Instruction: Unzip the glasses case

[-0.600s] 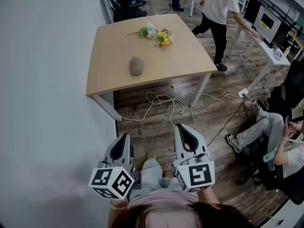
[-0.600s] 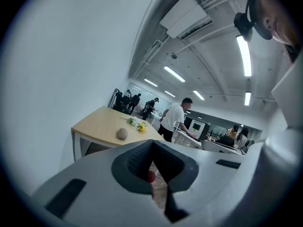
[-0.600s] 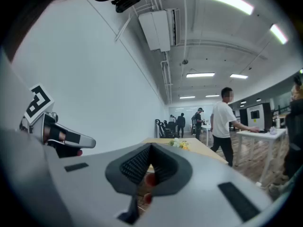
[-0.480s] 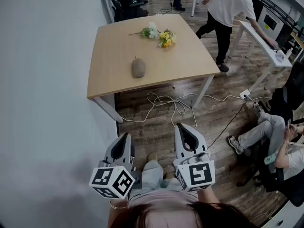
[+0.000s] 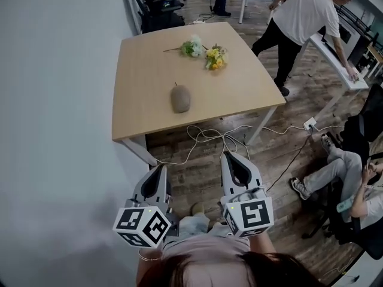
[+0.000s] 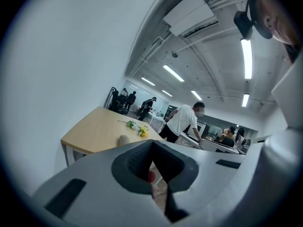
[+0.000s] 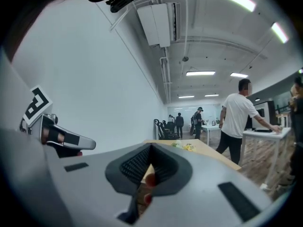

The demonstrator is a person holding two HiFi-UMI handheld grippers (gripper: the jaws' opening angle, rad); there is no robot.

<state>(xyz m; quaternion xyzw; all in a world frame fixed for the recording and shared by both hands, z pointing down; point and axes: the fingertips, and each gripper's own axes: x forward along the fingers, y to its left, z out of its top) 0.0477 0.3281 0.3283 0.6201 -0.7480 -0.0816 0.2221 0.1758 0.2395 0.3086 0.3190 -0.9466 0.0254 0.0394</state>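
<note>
Light wood table (image 5: 143,100), smooth matt top on thin white legs; in the head view it sits lower and a little larger than half a second ago, so the wearer seems to be walking up to it. Glasses case (image 5: 180,98): grey-brown, oval, soft-looking shell, lying flat near the table's middle, towards its near edge; zip too small to make out. White and yellow flowers (image 5: 204,51) lie at the table's far side. Left gripper (image 5: 158,175) and right gripper (image 5: 233,163) are short of the table's near edge, above the plank floor and loose cables (image 5: 209,136), well apart from the case. Both are grey moulded plastic with ribbed dark pads (image 7: 135,167); both pairs of jaws are pressed together, nothing between. Judgement: approach only, unzipping not begun; case must be reached first.
</note>
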